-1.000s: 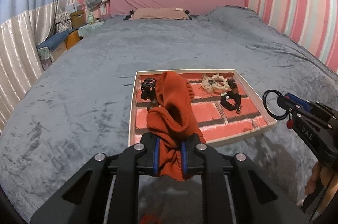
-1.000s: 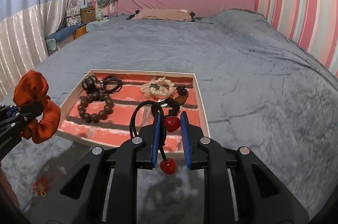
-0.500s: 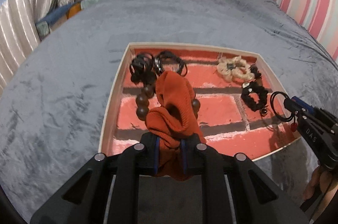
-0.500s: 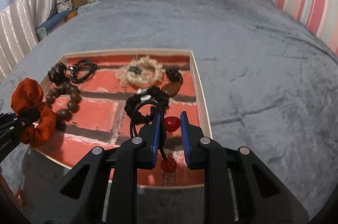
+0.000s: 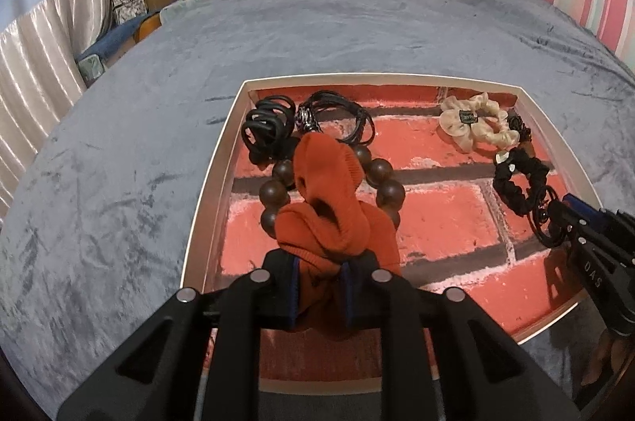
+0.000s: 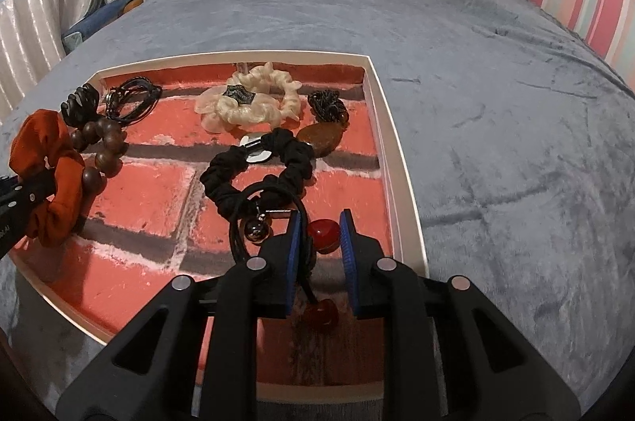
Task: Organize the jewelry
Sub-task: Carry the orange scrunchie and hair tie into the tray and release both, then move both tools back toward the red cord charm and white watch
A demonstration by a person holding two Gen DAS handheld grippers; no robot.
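Two grippers above tray (image 5: 206, 206): left gripper (image 5: 319, 292) clamps orange scrunchie (image 5: 329, 206); right gripper (image 6: 319, 254), jaws narrow, apparently pinches cherry hair tie (image 6: 323, 230).

The tray's (image 6: 401, 183) bare near-centre brick floor is being hemmed by wooden beads (image 5: 274, 191) and black scrunchie (image 6: 254, 179).

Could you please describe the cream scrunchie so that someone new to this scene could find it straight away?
On the grey bedspread lies a shallow tray with a red brick-pattern floor. The cream scrunchie lies near its far wall, beside a black scrunchie. It is the only pale, glossy ruffled ring, with a small dark label.
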